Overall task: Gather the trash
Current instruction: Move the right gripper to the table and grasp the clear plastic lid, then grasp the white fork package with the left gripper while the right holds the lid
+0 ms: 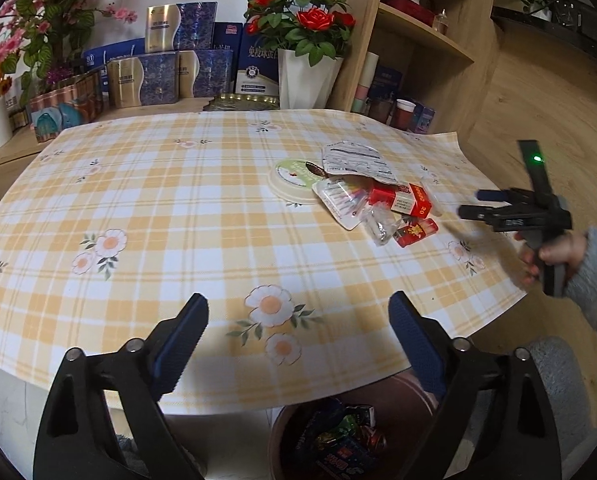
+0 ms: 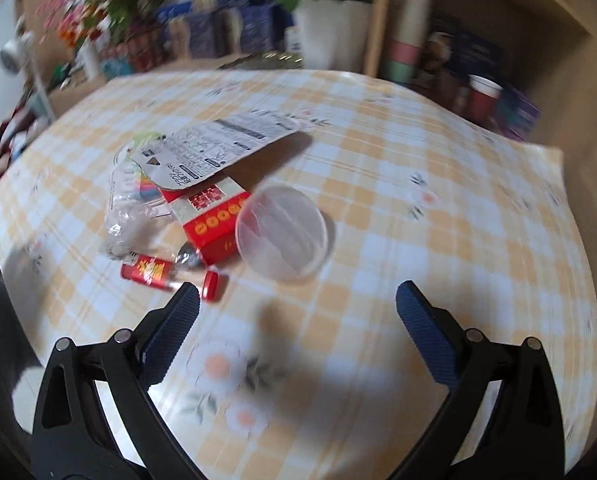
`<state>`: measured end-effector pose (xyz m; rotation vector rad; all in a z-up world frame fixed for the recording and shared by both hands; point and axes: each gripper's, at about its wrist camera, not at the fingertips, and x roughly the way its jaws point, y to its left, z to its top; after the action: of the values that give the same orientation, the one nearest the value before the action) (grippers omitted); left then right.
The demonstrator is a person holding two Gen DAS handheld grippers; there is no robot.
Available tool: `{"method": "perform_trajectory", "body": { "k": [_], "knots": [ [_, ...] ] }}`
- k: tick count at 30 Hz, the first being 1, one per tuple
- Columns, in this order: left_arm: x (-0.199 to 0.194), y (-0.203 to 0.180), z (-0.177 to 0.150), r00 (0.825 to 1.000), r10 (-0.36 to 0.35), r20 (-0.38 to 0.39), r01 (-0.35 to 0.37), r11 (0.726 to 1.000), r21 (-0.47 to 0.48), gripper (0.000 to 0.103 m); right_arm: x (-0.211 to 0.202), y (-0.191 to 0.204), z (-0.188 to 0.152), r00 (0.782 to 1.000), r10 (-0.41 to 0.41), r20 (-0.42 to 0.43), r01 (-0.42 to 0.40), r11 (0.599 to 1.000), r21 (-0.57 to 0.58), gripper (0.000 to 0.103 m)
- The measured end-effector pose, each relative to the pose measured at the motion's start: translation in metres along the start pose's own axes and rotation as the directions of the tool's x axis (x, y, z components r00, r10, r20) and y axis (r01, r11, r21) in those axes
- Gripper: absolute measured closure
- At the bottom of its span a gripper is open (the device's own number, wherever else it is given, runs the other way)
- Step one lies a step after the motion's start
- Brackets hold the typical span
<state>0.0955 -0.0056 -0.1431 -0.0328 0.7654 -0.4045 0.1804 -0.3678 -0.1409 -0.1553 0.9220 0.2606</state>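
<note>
Left tongs (image 1: 298, 320): jaws spread wide with nothing between them, hanging over the near edge of the counter, above the bin.
Right tongs (image 2: 298, 312): jaws wide apart and empty, just short of the trash pile; in the left wrist view they show at the right edge, held by a hand (image 1: 554, 252) in a grey sleeve (image 1: 594, 276).
Trash pile (image 1: 370, 200): heaped together on the right half of the counter.
Printed foil pouch (image 2: 222, 140): on top at the far side, lying partly over the red carton.
Red carton (image 2: 214, 220): under the pouch, touching the clear lid.
Clear lid (image 2: 282, 232): round, tilted against the carton's right side.
Red tube (image 2: 154, 272): on its side at the near edge of the pile.
Crumpled clear wrapper (image 2: 126, 224): left of the carton.
Round label disc (image 1: 294, 180): flat at the pile's left in the left wrist view.
Counter (image 1: 138, 208): covered by a yellow check cloth with flowers.
Bin (image 1: 282, 440): brown, on the floor below the near edge, holding coloured wrappers.
Background: red roses in a white vase (image 1: 306, 76), blue and gold boxes, wooden shelves.
</note>
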Motion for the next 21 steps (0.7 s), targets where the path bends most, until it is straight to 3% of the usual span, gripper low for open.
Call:
{"method": "perform_trajectory", "body": {
  "k": [7, 9, 11, 13, 17, 21],
  "knots": [
    [0.010, -0.005, 0.013, 1.000, -0.017, -0.006, 0.017, 1.000, 0.003, 0.016, 0.039, -0.004, 0.025, 0.995, 0.055, -0.089, -0.064, 0.993, -0.098, 0.008],
    [0.014, -0.005, 0.017, 1.000, -0.024, -0.011, 0.024, 1.000, -0.001, 0.018, 0.050, -0.005, 0.030, 0.990, 0.071, -0.121, -0.084, 0.991, -0.108, 0.019],
    [0.017, -0.005, 0.020, 0.999, -0.030, -0.016, 0.030, 1.000, -0.008, 0.019, 0.056, -0.006, 0.032, 0.986, 0.098, -0.138, -0.112, 0.989, -0.101, 0.019],
    [0.022, -0.003, 0.023, 0.999, -0.041, -0.023, 0.040, 0.999, -0.023, 0.019, 0.059, -0.007, 0.034, 0.983, 0.118, -0.138, -0.132, 0.986, -0.101, 0.020],
    [0.033, 0.000, 0.029, 0.996, -0.077, -0.042, 0.074, 0.995, -0.074, 0.021, 0.062, -0.007, 0.034, 0.978, 0.156, -0.139, -0.169, 0.982, -0.083, 0.038],
    [0.044, 0.000, 0.038, 0.991, -0.125, -0.053, 0.116, 0.984, -0.138, 0.023, 0.049, -0.007, 0.030, 0.982, 0.164, -0.090, -0.169, 0.984, -0.054, 0.038]
  ]
}}
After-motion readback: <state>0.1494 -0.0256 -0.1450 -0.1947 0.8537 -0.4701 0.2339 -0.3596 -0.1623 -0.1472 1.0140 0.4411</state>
